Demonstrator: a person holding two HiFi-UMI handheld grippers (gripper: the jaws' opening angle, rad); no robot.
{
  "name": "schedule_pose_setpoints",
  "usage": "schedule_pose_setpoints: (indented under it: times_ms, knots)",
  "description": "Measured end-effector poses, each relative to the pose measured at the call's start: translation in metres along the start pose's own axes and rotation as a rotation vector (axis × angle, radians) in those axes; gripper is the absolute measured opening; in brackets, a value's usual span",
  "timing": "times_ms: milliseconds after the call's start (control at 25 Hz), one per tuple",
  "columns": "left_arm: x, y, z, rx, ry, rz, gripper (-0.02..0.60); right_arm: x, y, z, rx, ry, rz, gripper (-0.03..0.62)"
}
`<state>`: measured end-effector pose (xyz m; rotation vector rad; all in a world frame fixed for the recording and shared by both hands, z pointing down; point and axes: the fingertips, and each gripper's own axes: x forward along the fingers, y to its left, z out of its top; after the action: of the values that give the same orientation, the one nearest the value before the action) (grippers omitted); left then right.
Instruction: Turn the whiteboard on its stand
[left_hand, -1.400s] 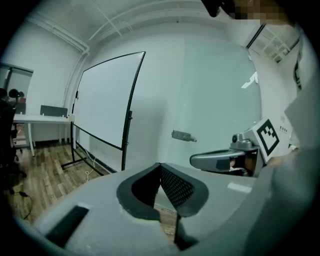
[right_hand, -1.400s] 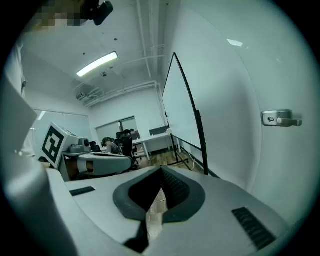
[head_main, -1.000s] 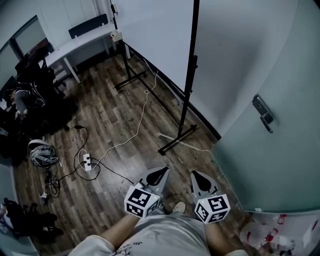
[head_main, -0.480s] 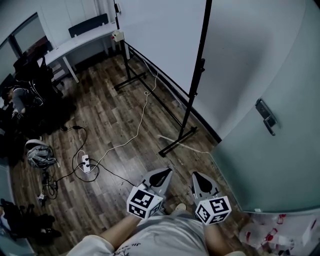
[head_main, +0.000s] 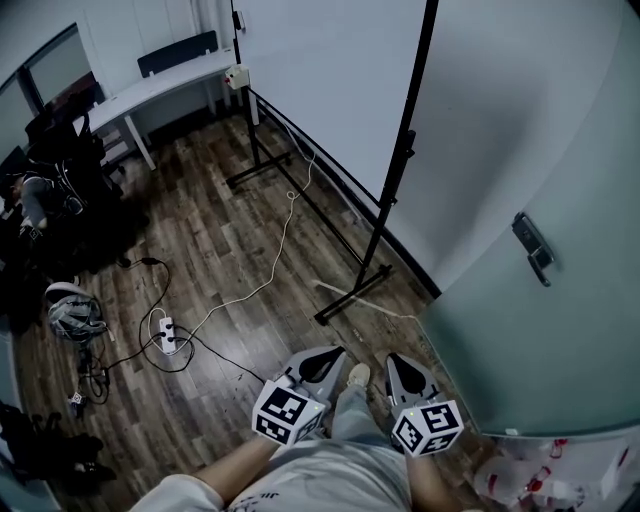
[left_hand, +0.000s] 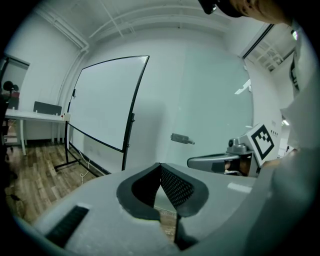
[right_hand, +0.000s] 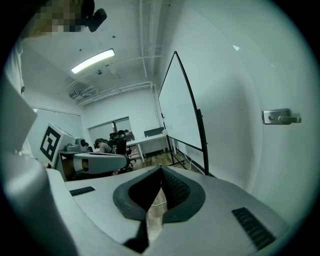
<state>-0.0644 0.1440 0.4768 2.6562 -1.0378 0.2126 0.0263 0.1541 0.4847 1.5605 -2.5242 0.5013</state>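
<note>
The whiteboard (head_main: 330, 90) stands on its black stand (head_main: 400, 170) along the far wall, with the near foot (head_main: 352, 293) on the wood floor. My left gripper (head_main: 330, 355) and right gripper (head_main: 395, 360) hang close to my body, well short of the stand. Both are shut with nothing between the jaws. In the left gripper view the whiteboard (left_hand: 107, 100) is ahead to the left, beyond the left gripper (left_hand: 160, 165). In the right gripper view the whiteboard (right_hand: 180, 110) stands edge-on past the right gripper (right_hand: 161, 167).
A door with a metal handle (head_main: 533, 250) is at the right. A power strip (head_main: 165, 330) and cables trail across the floor. A white desk (head_main: 160, 90) stands at the back left, with bags and chairs at the left edge. My shoe (head_main: 357, 375) shows between the grippers.
The head view has shifted, so the whiteboard stand sits further right and higher in frame. A shoe has come forward between the grippers. Both grippers stay shut.
</note>
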Motion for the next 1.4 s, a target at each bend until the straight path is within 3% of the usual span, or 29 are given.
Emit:
schedule_pose_setpoints:
  times_ms: [280,800,1120,1400]
  knots:
    - [0.031,0.038,0.01,0.005,-0.002,0.049,0.009,0.051,-0.018,0.017,-0.007,-0.01,0.059,0.006]
    - [0.141,0.097,0.064,0.004,-0.042,0.105,0.009,0.139,-0.105,0.085,-0.056,-0.033,0.133,0.006]
    - [0.191,0.113,0.093,0.021,-0.062,0.152,0.009,0.158,-0.156,0.112,-0.055,-0.041,0.141,0.006]
    - [0.206,0.117,0.101,0.018,-0.051,0.179,0.009,0.164,-0.177,0.119,-0.037,-0.035,0.15,0.006]
